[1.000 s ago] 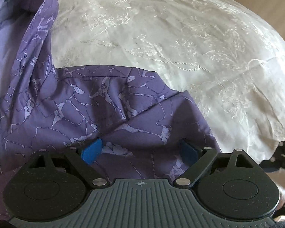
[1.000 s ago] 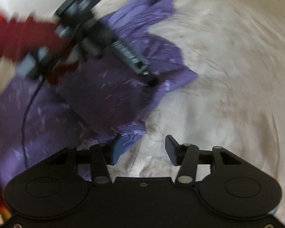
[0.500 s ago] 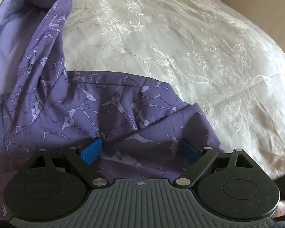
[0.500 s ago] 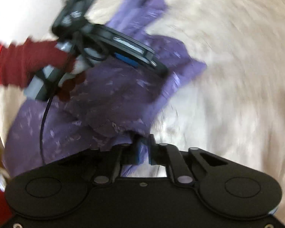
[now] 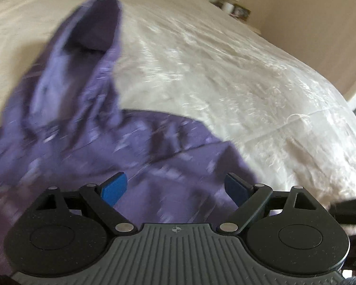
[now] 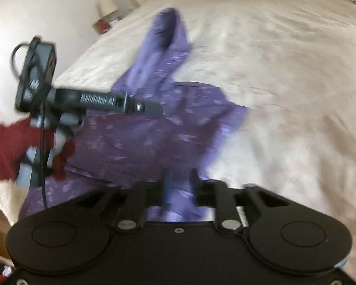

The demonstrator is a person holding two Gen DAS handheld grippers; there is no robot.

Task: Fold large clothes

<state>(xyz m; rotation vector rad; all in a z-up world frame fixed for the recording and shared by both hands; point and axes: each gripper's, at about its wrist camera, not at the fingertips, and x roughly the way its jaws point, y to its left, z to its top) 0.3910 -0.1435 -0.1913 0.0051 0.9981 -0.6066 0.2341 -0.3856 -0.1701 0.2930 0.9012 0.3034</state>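
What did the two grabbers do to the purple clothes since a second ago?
The right gripper was open beside the purple garment; it has shut on the garment's edge and lifted it. The left gripper stayed open over the cloth. The white bedspread is unchanged.

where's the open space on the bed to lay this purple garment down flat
Free: the white bedspread to the right of the purple garment, running to the far bed edge, and the strip beyond its raised hood. Crowded: the near left, where the garment is bunched, the left gripper hovers open over it, and the right gripper pinches its edge.
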